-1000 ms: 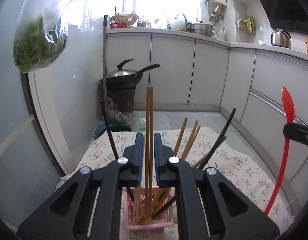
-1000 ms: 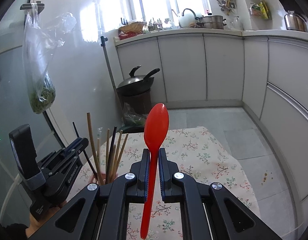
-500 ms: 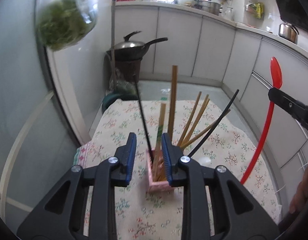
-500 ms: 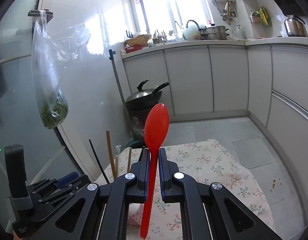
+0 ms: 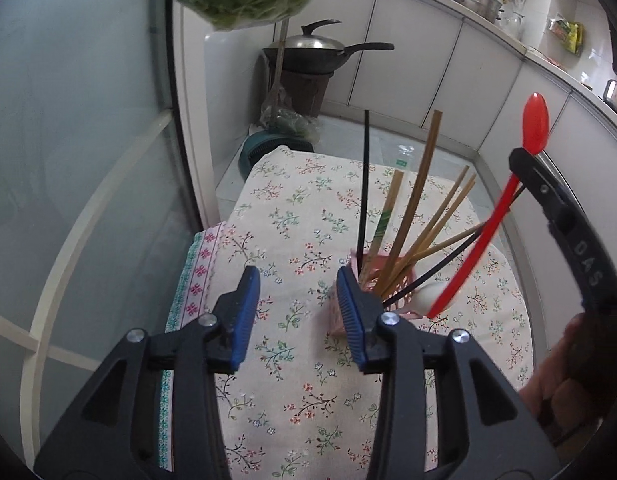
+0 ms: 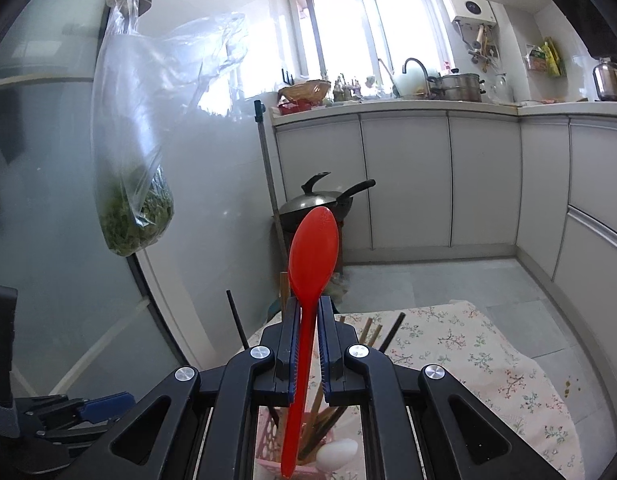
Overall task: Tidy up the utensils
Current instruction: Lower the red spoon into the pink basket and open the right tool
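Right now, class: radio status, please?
Left gripper opening, empty. Right gripper shut on red spoon. Spoon's handle end above pink holder; chopsticks crowd it.

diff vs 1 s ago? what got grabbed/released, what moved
The left gripper let go of the wooden chopsticks; they now stand in the pink holder. Its jaws are opening with nothing between them, drawn back to the holder's left. The right gripper carried the red spoon over to the holder. Unchanged: spoon still clamped, bowl up.

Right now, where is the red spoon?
The red spoon is clamped upright in the right gripper, handle tip hanging just above the pink holder of chopsticks.
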Motion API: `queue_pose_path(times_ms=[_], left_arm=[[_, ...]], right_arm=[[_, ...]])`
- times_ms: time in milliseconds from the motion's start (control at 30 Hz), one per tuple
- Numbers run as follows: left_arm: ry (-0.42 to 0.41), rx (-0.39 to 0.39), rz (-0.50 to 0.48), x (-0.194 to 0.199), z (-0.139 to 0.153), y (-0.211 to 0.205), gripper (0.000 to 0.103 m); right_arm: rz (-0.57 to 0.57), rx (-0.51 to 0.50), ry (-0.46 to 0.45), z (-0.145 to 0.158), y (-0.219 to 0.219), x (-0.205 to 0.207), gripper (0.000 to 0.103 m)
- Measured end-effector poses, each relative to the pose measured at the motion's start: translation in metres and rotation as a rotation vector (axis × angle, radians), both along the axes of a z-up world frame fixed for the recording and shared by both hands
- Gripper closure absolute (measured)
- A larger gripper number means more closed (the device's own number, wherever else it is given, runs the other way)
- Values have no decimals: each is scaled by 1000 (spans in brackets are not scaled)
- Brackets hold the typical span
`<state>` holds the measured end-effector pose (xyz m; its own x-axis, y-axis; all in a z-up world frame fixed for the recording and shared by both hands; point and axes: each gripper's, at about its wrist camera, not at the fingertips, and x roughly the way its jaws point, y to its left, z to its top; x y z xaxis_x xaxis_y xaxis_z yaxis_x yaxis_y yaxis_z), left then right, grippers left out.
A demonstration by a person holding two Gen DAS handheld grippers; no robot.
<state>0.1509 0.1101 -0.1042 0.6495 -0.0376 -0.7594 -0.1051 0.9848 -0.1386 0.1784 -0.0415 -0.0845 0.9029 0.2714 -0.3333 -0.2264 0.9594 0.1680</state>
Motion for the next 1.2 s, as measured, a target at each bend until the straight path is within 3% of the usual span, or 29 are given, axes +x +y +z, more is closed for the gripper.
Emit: queue_pose_path(times_ms=[233,567,967,1200], left_arm=[[27,0,22,5,-4,10,59],[45,3,49,10,-11,24,59],[51,-3,66,12,-12,30,59],[51,-4,74,12,-12,31,59]], right_arm=[[-86,-31,-20,-23,27,16,95],[-187,-19,30,-51,44,33,94],[-175,-32,63,-61,50,33,94],[-142,-39,43,-50,49,26,88]])
